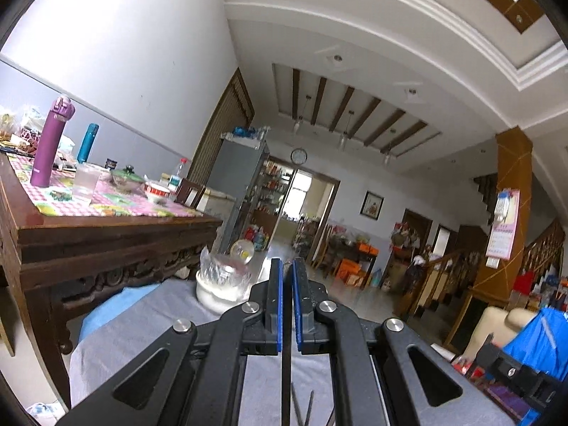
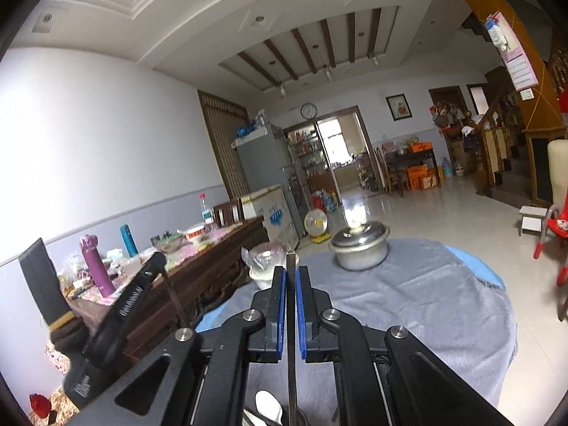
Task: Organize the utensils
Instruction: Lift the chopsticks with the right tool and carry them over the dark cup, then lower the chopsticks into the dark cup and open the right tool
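Two black grippers with blue pads are in play, each clenched on one thin dark chopstick. The left gripper (image 1: 287,301) pinches its dark slender chopstick (image 1: 286,390) between nearly closed pads, the stick running lengthwise along the fingers and trailing down toward the camera. The right gripper (image 2: 291,305) grips a second dark chopstick (image 2: 291,319) the same way, its long axis in line with the fingers and its pointed tip poking up just past the fingertips. Both hover over a round table under a grey cloth (image 2: 426,301). On it stand one lidded steel pot (image 2: 359,245) and one white cup stuffed with clear plastic (image 1: 222,284). Beneath the left gripper two more thin dark sticks (image 1: 301,408) lie on the cloth; beneath the right, one white spoon (image 2: 269,408) shows.
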Motion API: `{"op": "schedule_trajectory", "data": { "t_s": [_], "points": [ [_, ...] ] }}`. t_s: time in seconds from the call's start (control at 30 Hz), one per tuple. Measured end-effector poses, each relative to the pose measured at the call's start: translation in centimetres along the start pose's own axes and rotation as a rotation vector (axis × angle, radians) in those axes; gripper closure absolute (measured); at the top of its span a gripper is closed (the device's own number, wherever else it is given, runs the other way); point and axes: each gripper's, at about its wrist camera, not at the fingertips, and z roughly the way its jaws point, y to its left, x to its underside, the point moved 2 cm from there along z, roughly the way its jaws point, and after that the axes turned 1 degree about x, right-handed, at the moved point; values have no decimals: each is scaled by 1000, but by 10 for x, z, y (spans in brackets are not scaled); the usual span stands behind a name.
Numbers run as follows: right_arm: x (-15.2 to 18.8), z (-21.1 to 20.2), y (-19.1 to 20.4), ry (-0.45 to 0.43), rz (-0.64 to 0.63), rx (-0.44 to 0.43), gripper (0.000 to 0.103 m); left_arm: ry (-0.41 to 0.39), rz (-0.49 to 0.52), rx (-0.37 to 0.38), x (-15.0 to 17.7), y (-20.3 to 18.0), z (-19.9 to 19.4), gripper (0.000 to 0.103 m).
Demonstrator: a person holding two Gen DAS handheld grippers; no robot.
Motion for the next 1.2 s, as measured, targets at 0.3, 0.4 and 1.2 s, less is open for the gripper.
{"op": "schedule_trajectory", "data": {
  "t_s": [0.3,0.4,1.2],
  "points": [
    [17,10,-5,71,-12,8,97,48,29,-26,25,-5,6,98],
    [20,12,-7,94,-9,8,97,66,52,-36,31,-6,5,98],
    [24,16,-9,179,65,-90,84,180,210,-86,15,-11,-33,34]
  ]
}}
